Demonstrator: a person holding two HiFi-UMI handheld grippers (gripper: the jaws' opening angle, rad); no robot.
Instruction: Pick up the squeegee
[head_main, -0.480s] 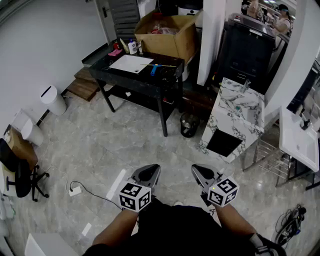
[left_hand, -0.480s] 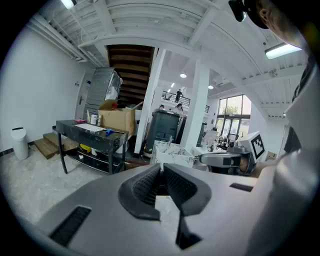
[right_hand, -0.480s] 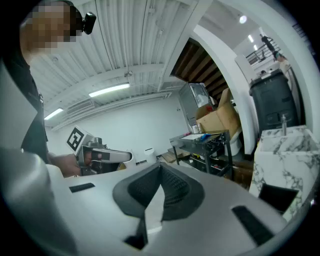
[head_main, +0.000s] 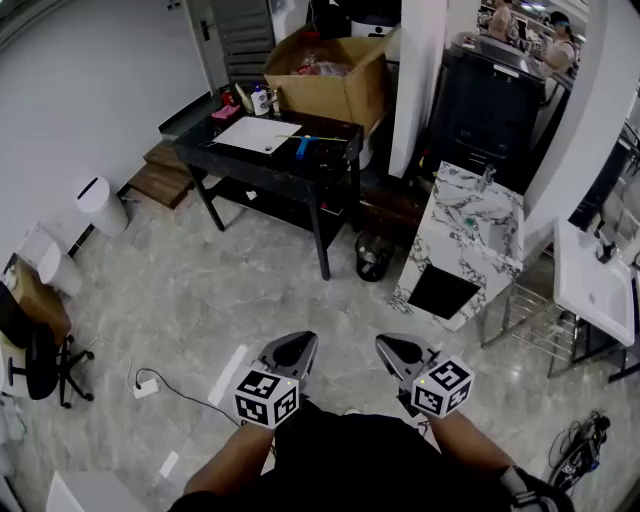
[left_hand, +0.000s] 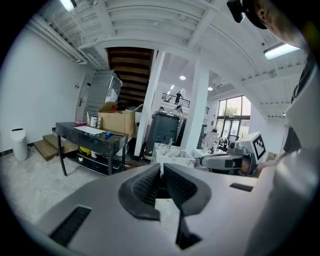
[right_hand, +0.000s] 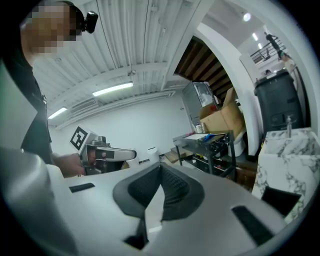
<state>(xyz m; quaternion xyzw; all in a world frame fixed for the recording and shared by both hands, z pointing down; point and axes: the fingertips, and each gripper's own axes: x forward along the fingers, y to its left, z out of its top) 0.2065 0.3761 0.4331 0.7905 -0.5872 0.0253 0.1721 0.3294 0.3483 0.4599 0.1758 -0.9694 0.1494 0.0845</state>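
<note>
Table (head_main: 335, 140): a touch higher in my head view than a moment ago, no nearer; the walk remains.
Left gripper (head_main: 296, 347): jaws together, empty.
Right gripper (head_main: 397, 349): closed, empty.
Squeegee (head_main: 303, 147): likely the blue-handled thing on the table, untouched.

Black table (head_main: 332, 140) well ahead of left gripper (head_main: 300, 340) and right gripper (head_main: 392, 343) fingertips. On top: white sheet (head_main: 250, 133), blue squeegee (head_main: 303, 147) just right of it, bottles (head_main: 259, 98) at far edge. Grey tile floor (head_main: 200, 290) below fingertips: white cable (head_main: 165, 378) left of them, black bin (head_main: 372, 255) ahead.
</note>
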